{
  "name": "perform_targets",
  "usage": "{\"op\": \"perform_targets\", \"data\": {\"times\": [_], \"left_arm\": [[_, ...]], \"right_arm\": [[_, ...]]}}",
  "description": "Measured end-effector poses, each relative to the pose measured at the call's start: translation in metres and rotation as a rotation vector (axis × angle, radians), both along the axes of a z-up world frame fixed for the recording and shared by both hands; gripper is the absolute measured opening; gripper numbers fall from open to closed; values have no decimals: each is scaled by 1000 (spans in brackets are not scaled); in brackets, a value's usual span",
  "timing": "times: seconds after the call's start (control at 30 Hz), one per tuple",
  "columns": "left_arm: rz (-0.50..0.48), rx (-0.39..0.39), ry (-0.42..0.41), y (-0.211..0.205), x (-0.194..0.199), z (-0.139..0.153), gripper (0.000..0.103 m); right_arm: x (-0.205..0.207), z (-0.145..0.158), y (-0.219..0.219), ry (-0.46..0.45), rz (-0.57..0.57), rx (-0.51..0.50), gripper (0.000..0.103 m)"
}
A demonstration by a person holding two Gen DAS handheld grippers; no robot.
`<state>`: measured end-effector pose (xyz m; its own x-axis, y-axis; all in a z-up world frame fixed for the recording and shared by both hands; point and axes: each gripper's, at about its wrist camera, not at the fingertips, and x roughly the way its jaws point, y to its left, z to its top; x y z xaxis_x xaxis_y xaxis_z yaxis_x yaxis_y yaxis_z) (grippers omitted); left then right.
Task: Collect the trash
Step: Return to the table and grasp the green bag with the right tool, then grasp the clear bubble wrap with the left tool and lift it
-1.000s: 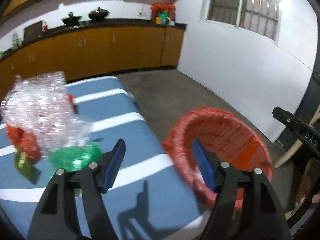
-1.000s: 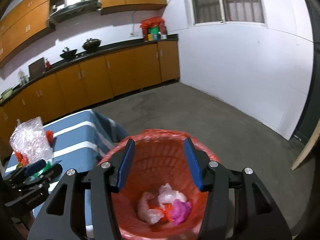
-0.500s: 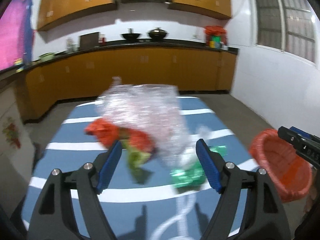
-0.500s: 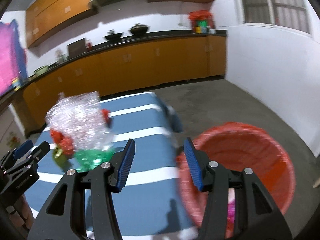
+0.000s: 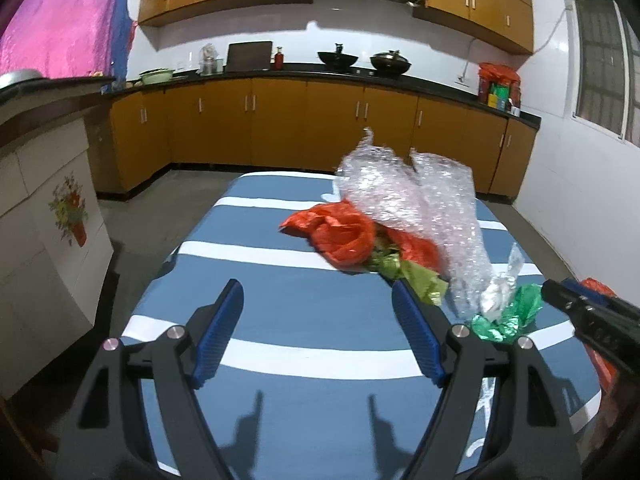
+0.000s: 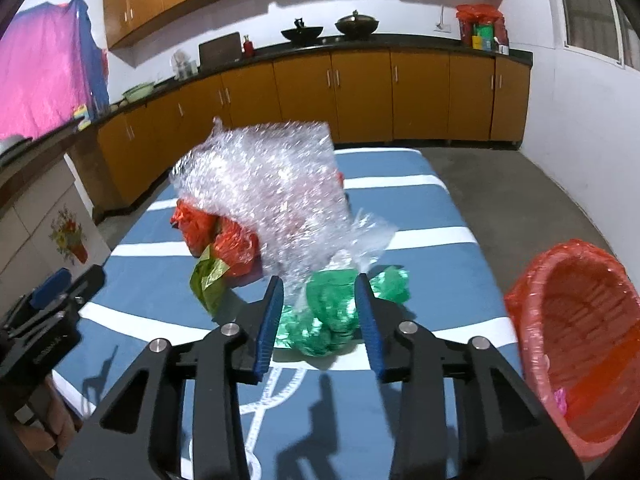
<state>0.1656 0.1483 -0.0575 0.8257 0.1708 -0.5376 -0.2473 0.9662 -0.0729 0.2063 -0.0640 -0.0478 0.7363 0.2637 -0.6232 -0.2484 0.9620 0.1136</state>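
Trash lay heaped mid-table on the striped cloth (image 6: 400, 168), within reach of both tools. Left to right: red bag (image 6: 224, 236) and olive wrapper (image 6: 208, 276) touching; bubble wrap (image 6: 264, 184) draped over them; green foil (image 6: 336, 312) nearest the table edge; red-lined bin (image 6: 576, 320) beside the table, a few pieces already inside. Left gripper (image 5: 318, 322) hovered with jaws spread wide, holding nothing. Right gripper (image 6: 319, 314) stood unclenched, fingers straddling the green foil; contact could not be told. Judged: foil goes next.
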Motion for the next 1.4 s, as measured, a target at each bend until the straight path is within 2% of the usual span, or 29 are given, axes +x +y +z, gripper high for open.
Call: {"op": "perform_targets", "data": {"times": [0.37,0.97,1.2,1.4], "left_arm": [[25,-39,17,19,-6,-9,75],[-76,-54,19,-17,20,-3,75],[-161,-75,-6,-39,72,20,75],[-207,-87,27,-53,128,25,67]], "right_arm": [[19,-27,13,55,-64,-81,5],[6,-8,-45,27,-123,-20,2],[8,1,-59,3,-137,-6,2],[14,5,-63,-7,-133,0,2]]}}
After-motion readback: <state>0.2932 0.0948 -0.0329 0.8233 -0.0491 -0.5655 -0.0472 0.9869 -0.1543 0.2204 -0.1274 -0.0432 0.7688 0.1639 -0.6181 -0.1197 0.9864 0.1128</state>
